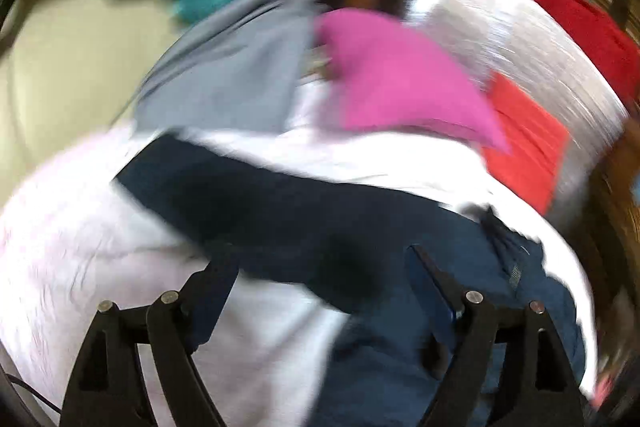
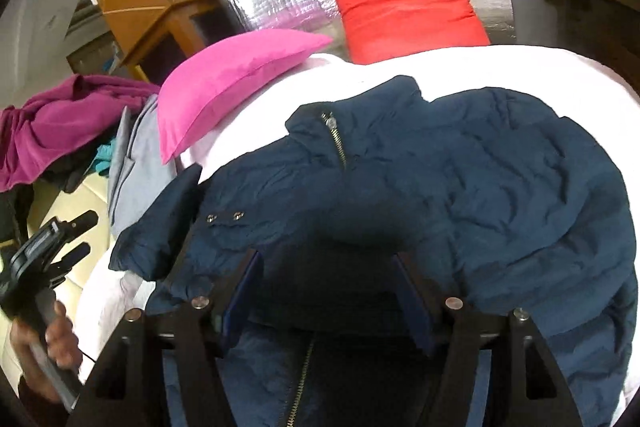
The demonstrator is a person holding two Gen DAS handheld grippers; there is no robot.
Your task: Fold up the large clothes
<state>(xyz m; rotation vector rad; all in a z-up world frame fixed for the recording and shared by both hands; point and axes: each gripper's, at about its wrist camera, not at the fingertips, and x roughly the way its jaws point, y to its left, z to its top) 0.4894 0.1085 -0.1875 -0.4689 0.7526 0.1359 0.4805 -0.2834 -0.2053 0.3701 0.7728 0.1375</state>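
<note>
Jacket point(image 2: 460, 187) lies spread on the white bed point(image 2: 520, 67), sleeve folded in. Both my grippers, left point(image 1: 320, 267) and right point(image 2: 326, 275), stand apart, empty. I would grip the near hem evenly.

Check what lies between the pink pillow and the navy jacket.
Bare white sheet separates the pink pillow from the navy jacket, clearest in the right wrist view.

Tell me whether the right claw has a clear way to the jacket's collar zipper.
Probably yes. The right claw stands open over the navy jacket, and nothing covers the collar zipper ahead of it.
</note>
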